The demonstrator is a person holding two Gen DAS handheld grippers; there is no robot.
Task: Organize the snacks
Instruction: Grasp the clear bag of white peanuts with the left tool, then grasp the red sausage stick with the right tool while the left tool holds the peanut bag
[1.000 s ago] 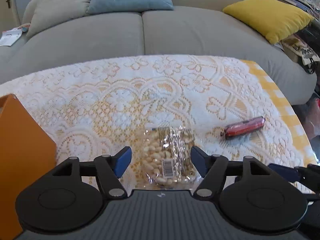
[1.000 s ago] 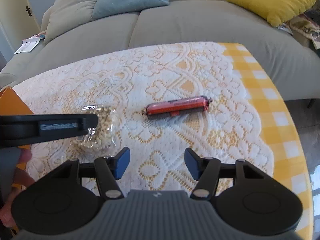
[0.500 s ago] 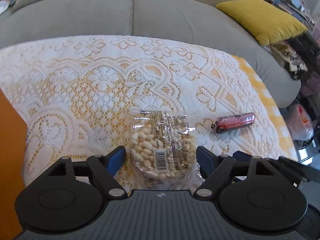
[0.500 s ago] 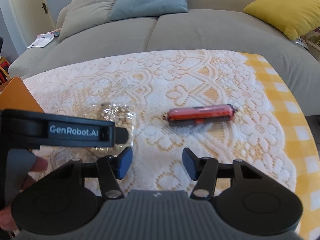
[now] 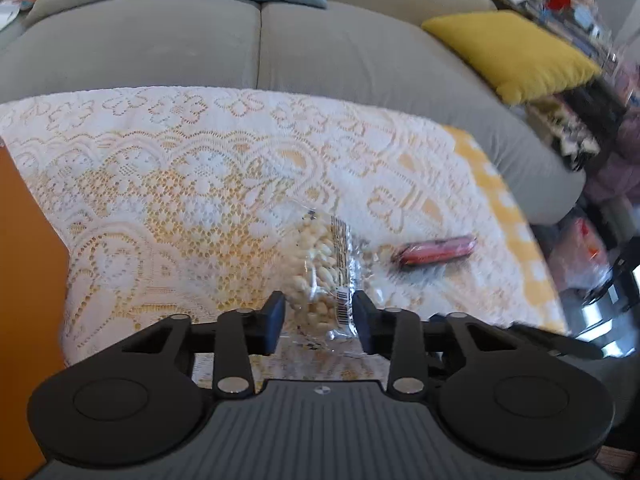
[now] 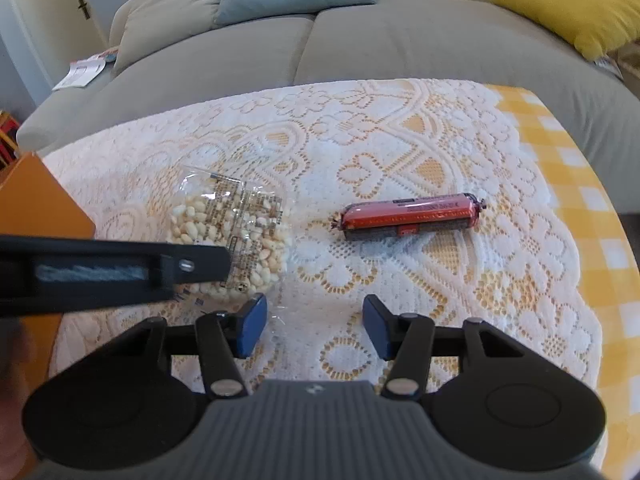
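Lace tablecloth, left gripper clamping peanut bag

Left gripper closes on the peanut bag

The left gripper, whose blue pads stood wide apart on either side of the clear bag of peanuts a second ago, has narrowed until both pads press the near end of the bag. The bag, flat on the lace cloth half a second ago, is now squeezed narrow and tipped up on edge, its barcode turned toward the right pad. In the right wrist view the left gripper's black body sits lower across the frame and covers the near-left part of the bag. The right gripper has drawn nearer the bag, its left pad now just beside the wrapper's edge.
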